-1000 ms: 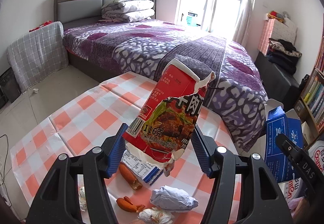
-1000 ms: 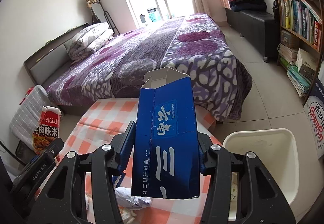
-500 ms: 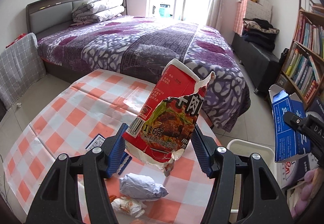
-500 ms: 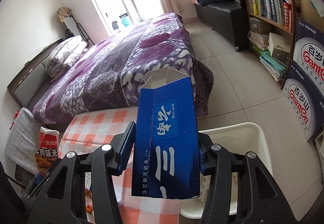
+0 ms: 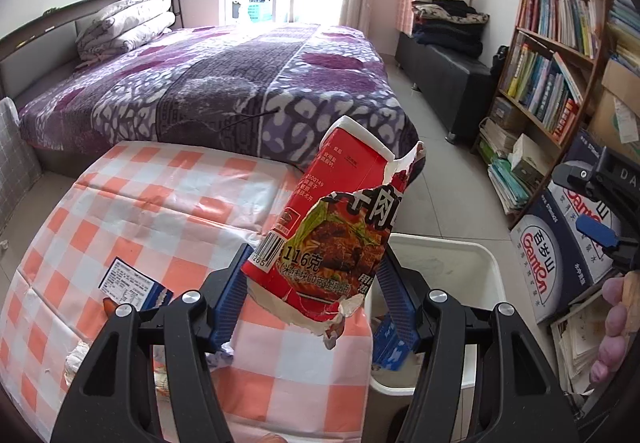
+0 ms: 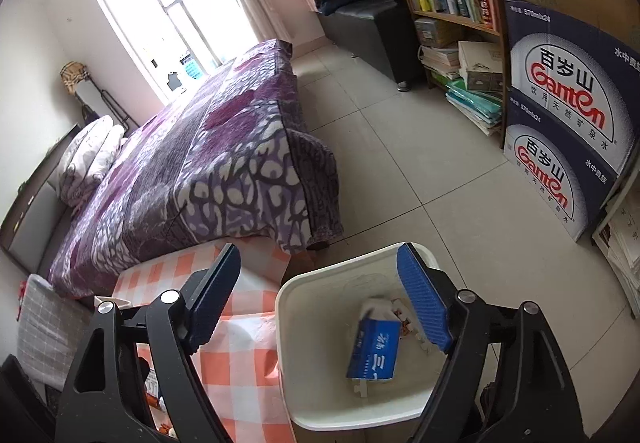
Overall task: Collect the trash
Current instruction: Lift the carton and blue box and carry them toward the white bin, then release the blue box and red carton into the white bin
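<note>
My left gripper (image 5: 314, 297) is shut on a torn red noodle carton (image 5: 332, 235), held upright above the table's right edge, beside the white bin (image 5: 486, 263). My right gripper (image 6: 320, 295) is open and empty, hanging over the same white bin (image 6: 288, 307). A blue carton (image 6: 374, 349) lies inside the bin on other scraps; a part of it shows in the left wrist view (image 5: 390, 343). The right gripper also shows at the right edge of the left wrist view (image 5: 600, 227).
The table has an orange and white checked cloth (image 5: 160, 211) with a blue packet (image 5: 134, 283) and crumpled wrappers (image 5: 218, 357) on it. A purple bed (image 5: 224, 91) stands behind. A bookshelf (image 5: 552, 67) and stacked water boxes (image 6: 560, 115) stand to the right.
My right gripper swung over the bin, opened and let the blue carton drop in. My left gripper moved right toward the bin with the red carton.
</note>
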The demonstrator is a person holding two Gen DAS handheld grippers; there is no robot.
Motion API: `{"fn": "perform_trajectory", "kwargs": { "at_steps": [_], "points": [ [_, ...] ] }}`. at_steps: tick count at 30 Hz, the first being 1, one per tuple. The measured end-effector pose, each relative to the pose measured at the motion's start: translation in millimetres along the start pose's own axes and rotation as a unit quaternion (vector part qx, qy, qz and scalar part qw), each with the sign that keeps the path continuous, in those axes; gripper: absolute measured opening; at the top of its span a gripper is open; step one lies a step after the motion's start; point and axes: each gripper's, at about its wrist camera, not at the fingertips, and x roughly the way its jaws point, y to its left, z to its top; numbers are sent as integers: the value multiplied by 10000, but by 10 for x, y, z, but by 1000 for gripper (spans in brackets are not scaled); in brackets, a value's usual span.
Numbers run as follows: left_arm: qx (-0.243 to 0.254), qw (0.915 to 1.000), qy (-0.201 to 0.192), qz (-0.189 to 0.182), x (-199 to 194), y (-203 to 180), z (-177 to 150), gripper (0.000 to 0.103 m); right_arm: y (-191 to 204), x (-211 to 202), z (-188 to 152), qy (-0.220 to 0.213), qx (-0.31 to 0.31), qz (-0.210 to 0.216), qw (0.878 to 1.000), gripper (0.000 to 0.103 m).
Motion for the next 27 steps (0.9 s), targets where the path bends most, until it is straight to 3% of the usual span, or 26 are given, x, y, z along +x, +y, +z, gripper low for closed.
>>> {"fn": "perform_trajectory", "kwargs": {
  "at_steps": [11, 15, 17, 19, 27],
  "points": [
    [480, 9959, 405, -647, 176, -597, -194, 62, -489, -51, 154, 15, 595, -32, 9982, 83],
    [464, 9894, 613, -1232, 239, -709, -210, 63, -547, -71, 172, 9, 644, -24, 9979, 84],
    [431, 9834, 733, -1606, 261, -758, -220, 67, -566, -83, 174, -17, 674, -19, 9977, 86],
    [336, 9813, 734, -1748, 259, -765, -227, 79, -579, -99, 175, -46, 688, -14, 9976, 87],
    [248, 9868, 772, -1399, 266, -644, -251, 80, -543, -78, 146, -29, 588, -52, 9982, 90]
  ]
}}
